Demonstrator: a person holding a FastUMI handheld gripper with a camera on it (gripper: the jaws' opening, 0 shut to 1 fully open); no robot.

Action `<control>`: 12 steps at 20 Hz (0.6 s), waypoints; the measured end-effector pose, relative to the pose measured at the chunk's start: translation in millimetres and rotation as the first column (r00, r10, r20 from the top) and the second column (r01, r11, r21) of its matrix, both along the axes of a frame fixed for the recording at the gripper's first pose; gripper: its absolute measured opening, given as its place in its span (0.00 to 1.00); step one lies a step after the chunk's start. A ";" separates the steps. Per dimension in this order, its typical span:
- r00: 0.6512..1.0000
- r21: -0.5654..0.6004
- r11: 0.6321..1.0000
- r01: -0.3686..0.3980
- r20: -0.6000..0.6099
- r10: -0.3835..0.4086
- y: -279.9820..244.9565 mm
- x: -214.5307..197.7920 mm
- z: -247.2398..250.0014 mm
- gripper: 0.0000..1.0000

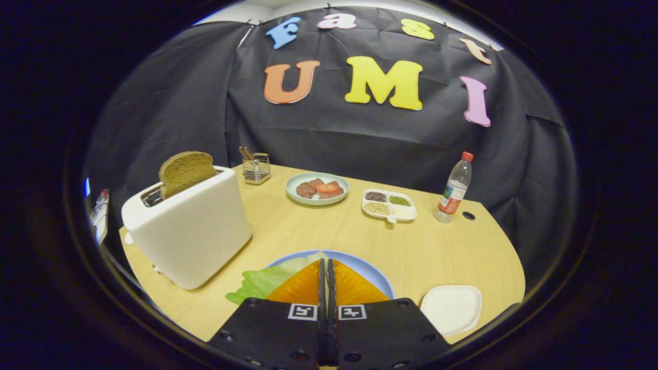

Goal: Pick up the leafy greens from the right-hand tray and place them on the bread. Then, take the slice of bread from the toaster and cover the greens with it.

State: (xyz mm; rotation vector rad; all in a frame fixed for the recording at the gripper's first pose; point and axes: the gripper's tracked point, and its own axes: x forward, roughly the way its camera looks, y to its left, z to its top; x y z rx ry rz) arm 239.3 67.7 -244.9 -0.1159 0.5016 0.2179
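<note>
Seemingly, leafy greens (267, 280) beneath closed hand-held gripper (327, 270).

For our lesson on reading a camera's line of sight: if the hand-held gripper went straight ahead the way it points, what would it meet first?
Probably the leafy greens on the blue plate, just ahead of the shut hand-held gripper. Beyond lies bare table, then the plate of meat. Depth is uncertain.

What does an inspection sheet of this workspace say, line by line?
Surface: light wooden table.
Job's things: leafy greens lie on the blue plate just ahead of the fingers; bread slice stands in the white toaster; white tray bare.
Clutter: plate of meat, divided dish of grains, water bottle, wire holder.
Grippers: gripper shut, fingers together, holding nothing visible.
Cables: nothing seen.
Surroundings: black cloth wall.
</note>
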 end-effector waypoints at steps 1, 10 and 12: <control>1.000 0.015 1.000 0.005 -0.011 -0.005 -0.9 6.4 -5.7 0.00; 0.982 0.049 0.990 0.136 -0.140 -0.128 -26.7 32.0 -58.7 0.06; 0.979 0.068 0.984 0.165 -0.134 -0.155 -32.7 23.3 -57.4 0.50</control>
